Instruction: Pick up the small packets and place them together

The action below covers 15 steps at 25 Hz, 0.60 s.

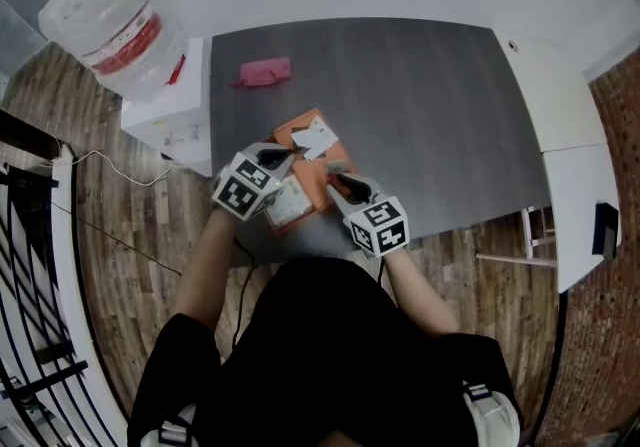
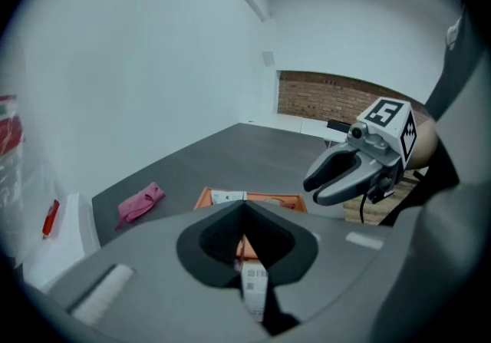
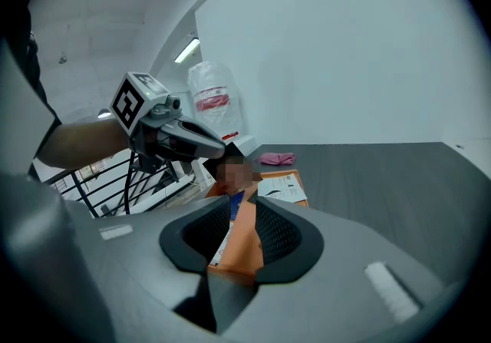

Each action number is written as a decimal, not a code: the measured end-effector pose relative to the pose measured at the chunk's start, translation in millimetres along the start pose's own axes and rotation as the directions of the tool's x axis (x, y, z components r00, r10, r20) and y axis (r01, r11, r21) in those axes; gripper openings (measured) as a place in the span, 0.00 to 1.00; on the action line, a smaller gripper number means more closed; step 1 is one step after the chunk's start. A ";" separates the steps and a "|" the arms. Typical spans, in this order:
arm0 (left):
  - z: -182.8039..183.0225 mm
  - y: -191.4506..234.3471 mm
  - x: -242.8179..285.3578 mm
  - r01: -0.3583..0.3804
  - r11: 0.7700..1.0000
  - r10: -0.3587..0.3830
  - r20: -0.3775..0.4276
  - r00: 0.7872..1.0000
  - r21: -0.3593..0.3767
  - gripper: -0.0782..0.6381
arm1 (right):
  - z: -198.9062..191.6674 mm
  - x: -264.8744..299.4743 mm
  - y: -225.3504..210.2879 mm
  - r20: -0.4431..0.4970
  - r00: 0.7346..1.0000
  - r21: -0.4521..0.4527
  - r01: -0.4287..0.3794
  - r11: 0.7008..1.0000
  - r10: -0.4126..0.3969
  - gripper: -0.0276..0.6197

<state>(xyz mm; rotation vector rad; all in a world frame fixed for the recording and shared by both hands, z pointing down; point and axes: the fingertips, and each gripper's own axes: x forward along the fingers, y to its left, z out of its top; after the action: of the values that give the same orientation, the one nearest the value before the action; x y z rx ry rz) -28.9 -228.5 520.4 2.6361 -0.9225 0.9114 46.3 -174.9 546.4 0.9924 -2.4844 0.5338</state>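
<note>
While the right gripper (image 3: 244, 205) clamps the orange box (image 3: 242, 251), probably to steady it, the left gripper (image 2: 245, 215) pinches a white packet (image 2: 254, 288) just above it, bound for the other packets (image 1: 318, 138) inside.

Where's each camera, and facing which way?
Head view: on the head, looks down at the table; forearms, left gripper, right gripper.
Left gripper view: rides it, faces across the table; jaws on white packet, right gripper beyond.
Right gripper view: rides it, faces the water bottle; jaws on orange box, left gripper beyond.
Shared: pink cloth.
</note>
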 end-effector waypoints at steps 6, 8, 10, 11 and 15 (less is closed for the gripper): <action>21.5 -11.7 23.2 0.017 0.998 -0.017 0.000 1.000 0.056 0.11 | -10.1 -17.3 -15.7 0.007 0.998 0.038 0.059 0.998 -0.059 0.21; 25.7 -19.1 32.8 0.032 0.995 -0.031 -0.017 0.999 0.094 0.11 | -12.7 -23.8 -22.0 0.013 0.997 0.054 0.081 0.995 -0.082 0.21; 25.6 -24.0 43.9 0.042 0.989 -0.037 -0.035 0.999 0.139 0.11 | -16.0 -29.7 -27.8 0.016 0.995 0.071 0.100 0.992 -0.102 0.21; 24.1 -25.7 49.9 0.046 0.986 -0.040 -0.044 0.998 0.158 0.11 | -18.1 -32.3 -30.8 0.016 0.994 0.080 0.109 0.991 -0.111 0.21; 24.7 -31.5 65.8 0.051 0.973 -0.034 -0.083 0.996 0.226 0.11 | -23.9 -40.3 -40.0 0.021 0.990 0.108 0.136 0.985 -0.139 0.21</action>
<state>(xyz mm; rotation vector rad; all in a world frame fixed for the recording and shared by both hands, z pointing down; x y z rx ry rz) 43.1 -245.6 541.7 2.7723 -0.7815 1.1648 106.9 -167.8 554.1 1.2102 -2.4106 0.6163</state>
